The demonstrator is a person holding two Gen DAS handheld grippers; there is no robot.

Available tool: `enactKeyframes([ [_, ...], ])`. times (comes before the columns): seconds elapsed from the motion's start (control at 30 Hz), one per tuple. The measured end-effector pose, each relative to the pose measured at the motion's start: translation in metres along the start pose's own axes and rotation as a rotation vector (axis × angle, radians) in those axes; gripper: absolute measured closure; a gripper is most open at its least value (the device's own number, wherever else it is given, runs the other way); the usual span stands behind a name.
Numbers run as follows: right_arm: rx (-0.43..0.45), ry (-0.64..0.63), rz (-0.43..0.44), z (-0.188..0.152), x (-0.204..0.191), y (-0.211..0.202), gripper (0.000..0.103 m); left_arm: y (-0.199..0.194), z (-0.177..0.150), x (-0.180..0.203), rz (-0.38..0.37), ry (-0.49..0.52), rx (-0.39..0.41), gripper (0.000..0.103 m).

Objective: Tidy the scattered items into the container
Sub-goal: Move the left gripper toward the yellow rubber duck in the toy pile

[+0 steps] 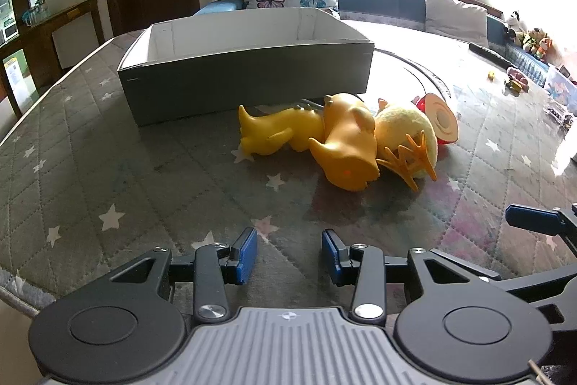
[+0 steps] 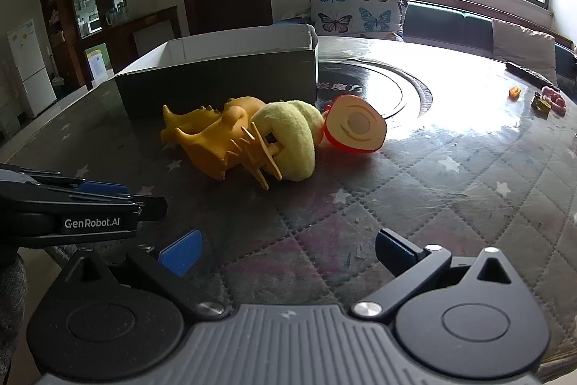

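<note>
Both tilt downward, empty: left hand-held gripper (image 1: 289, 255) partly open, right hand-held gripper (image 2: 286, 253) spread wide

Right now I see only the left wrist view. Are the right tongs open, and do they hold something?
Observer: The right tongs are wide open, and nothing is between them.
Operator: What is the red thing behind the plush toy?
Observer: A toy apple half. Its cut face is turned toward the right camera, and it lies close beside the plush toy.
Operator: Is the way to it free from the right side?
Observer: Yes. Only bare table cover lies between the right tongs and it.
</note>
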State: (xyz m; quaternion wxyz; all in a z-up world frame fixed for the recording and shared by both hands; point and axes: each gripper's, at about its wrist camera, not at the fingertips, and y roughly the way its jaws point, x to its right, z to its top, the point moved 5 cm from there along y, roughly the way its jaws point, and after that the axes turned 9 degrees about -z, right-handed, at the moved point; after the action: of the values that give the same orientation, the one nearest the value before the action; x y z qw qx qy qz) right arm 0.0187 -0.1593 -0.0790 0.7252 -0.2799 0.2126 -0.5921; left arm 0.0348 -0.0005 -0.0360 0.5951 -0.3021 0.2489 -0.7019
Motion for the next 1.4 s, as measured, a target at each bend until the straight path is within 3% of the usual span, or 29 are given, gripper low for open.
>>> enactKeyframes([
  [1.4, -0.032, -0.039, 0.037, 0.002, -0.014, 0.009, 0.0, 0.006, 0.005, -0.004, 0.005, -0.012, -0.023, 0.061],
])
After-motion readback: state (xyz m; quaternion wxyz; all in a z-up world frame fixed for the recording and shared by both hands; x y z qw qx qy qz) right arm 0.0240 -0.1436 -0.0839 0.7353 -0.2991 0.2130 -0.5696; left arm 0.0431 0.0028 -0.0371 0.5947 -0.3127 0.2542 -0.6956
